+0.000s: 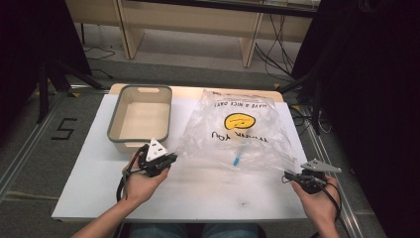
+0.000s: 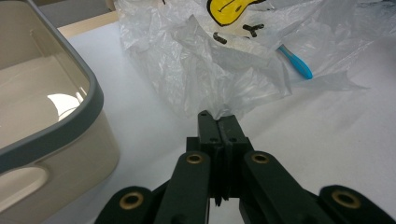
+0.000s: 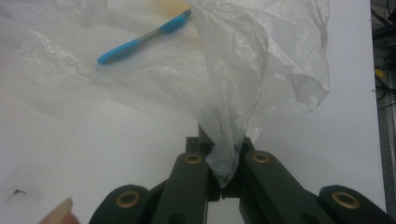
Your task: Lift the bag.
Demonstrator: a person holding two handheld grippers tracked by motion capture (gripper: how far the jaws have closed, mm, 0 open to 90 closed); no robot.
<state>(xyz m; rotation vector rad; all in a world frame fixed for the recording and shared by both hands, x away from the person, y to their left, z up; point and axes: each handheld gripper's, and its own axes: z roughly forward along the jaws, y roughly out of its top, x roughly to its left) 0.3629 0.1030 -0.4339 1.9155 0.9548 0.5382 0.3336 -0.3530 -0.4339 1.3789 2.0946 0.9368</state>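
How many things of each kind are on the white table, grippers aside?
Plastic bag: 1
Blue-handled tool inside the bag: 1
Grey-rimmed tub: 1
Total: 3

The high view looks forward and down from above the person's side, taking in the whole white table [image 1: 208,191] with floor beyond. Each gripper view sits low and close, looking along its own black jaws across the tabletop. All three share the clear plastic bag [image 1: 237,131] [image 2: 210,65] [image 3: 243,70] and blue toothbrush [image 1: 238,157] [image 2: 296,63] [image 3: 140,39].
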